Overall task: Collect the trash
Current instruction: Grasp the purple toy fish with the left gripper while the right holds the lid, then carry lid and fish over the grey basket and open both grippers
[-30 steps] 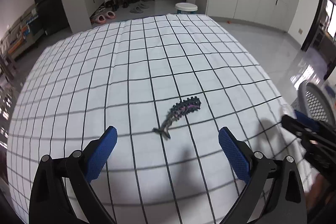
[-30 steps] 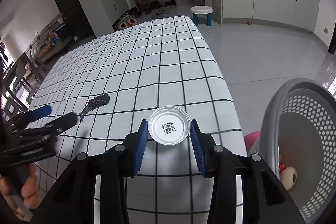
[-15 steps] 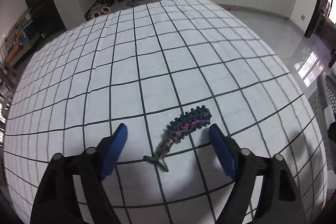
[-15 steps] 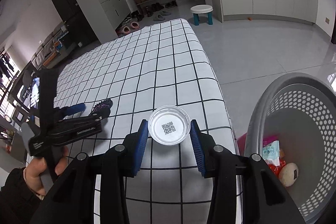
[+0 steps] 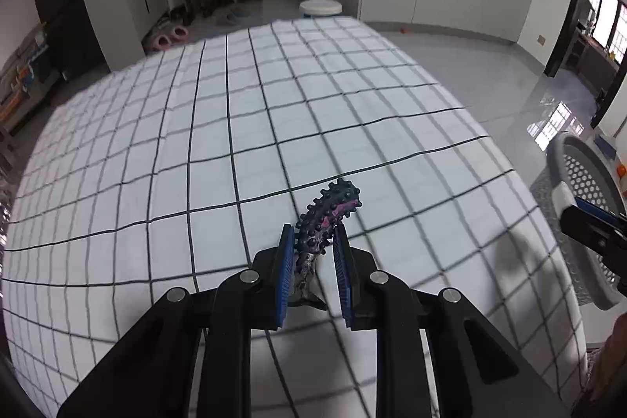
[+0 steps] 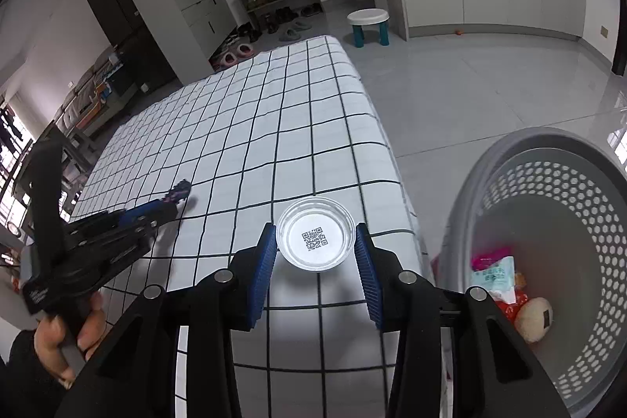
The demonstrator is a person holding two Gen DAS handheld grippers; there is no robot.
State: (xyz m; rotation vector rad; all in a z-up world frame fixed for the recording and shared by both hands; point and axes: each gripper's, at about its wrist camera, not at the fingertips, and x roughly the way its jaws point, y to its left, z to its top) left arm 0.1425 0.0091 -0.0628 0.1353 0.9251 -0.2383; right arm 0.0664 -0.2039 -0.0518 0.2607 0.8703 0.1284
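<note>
A dark knobbly rubber toy with pink streaks (image 5: 326, 218) lies on the checked tablecloth (image 5: 235, 128). My left gripper (image 5: 313, 249) has its blue pads closed on the toy's lower body; the head sticks out ahead. The toy's tip also shows in the right wrist view (image 6: 180, 190) beyond the left gripper (image 6: 156, 210). My right gripper (image 6: 316, 253) is shut on a clear round plastic lid with a QR code (image 6: 316, 237), above the table's right edge. A grey perforated basket (image 6: 548, 261) stands on the floor to the right, holding wrappers and a round bun-like item (image 6: 535, 314).
The basket also shows at the right edge of the left wrist view (image 5: 584, 190), beside the right gripper (image 5: 595, 222). A small white stool (image 6: 368, 22) stands beyond the table's far end. Cabinets, a shoe rack and glossy floor surround the table.
My left gripper moved forward over the toy and its pads closed from wide open onto the toy's body. My right gripper still holds the lid and has shifted little.
</note>
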